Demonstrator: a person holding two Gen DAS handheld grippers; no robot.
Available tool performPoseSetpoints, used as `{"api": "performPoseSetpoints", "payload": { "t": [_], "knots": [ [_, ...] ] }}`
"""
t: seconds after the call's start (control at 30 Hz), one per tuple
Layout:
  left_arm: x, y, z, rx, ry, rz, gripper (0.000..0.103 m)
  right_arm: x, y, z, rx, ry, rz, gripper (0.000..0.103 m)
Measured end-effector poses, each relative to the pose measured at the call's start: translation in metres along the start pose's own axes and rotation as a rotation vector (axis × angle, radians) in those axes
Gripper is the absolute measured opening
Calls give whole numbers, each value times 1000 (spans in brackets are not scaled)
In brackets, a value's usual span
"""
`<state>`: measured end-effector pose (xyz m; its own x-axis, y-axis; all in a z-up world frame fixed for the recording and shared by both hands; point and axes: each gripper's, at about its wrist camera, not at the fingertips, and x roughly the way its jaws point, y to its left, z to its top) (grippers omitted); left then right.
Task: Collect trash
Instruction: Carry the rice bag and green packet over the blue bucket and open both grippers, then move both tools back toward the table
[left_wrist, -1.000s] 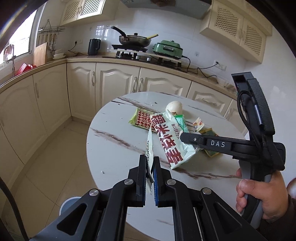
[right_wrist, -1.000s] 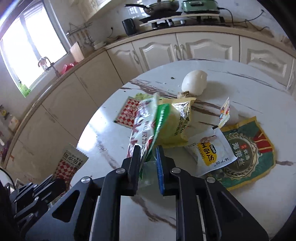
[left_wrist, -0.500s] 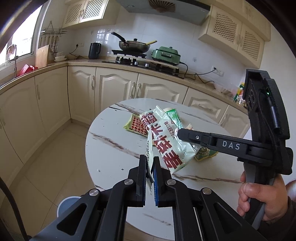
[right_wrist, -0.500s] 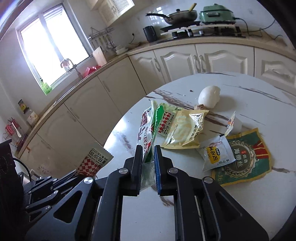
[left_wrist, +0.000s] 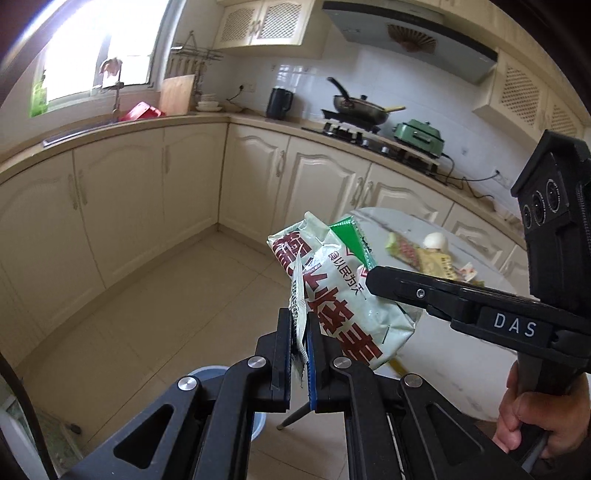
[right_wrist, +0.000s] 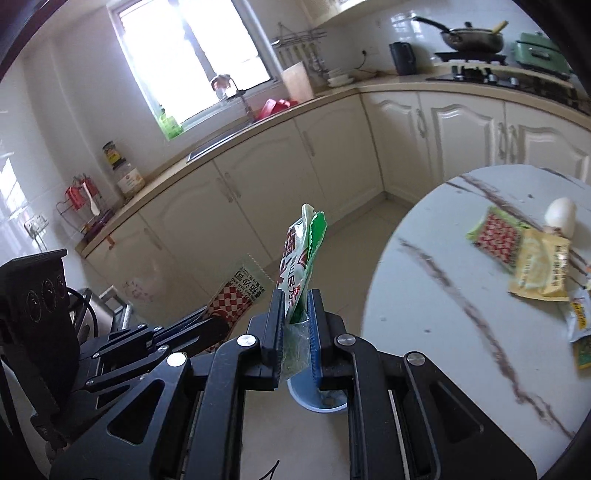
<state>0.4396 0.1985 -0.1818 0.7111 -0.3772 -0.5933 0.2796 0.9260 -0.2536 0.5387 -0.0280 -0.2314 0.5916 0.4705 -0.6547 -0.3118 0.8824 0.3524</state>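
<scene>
kettle (left_wrist: 279, 103), wok (left_wrist: 360, 108) — cutting board (left_wrist: 176, 94)

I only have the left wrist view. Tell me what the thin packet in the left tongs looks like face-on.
Observer: In the right wrist view, the packet in the left tongs is red-and-white checkered.
Operator: Now report what shows beneath the right tongs.
Observer: The blue bin on the floor appears just under the right tongs.
Operator: Check the right tongs' grip.
Observer: Their pads clamp the green-and-white bag together with crumpled clear film.
</scene>
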Motion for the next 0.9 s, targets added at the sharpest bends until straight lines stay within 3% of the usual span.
{"api": "performPoseSetpoints", "payload": {
  "t": [0.23,0.37,0.57,0.6,0.67,0.7,0.83,0.9],
  "knots": [
    [64,74,-31,-111,146,74,3,123,17,-27,-24,175,17,13],
    [121,98,-43,-132,246,95,3,194,5,-48,-22,278,-6,13],
    [199,128,-52,-176,367,103,5,262,-21,-71,21,355,-23,16],
    [209,133,-53,-183,373,126,13,270,-27,-73,30,361,-40,17],
    [229,142,-51,-205,404,146,40,282,-33,-78,40,376,-55,32],
    [234,145,-52,-217,417,155,56,284,-35,-80,31,382,-71,34],
    [234,150,-48,-245,397,188,58,280,-35,-83,-10,387,-114,37],
    [223,147,-44,-258,382,222,58,274,-27,-82,-26,376,-139,45]
  ]
}}
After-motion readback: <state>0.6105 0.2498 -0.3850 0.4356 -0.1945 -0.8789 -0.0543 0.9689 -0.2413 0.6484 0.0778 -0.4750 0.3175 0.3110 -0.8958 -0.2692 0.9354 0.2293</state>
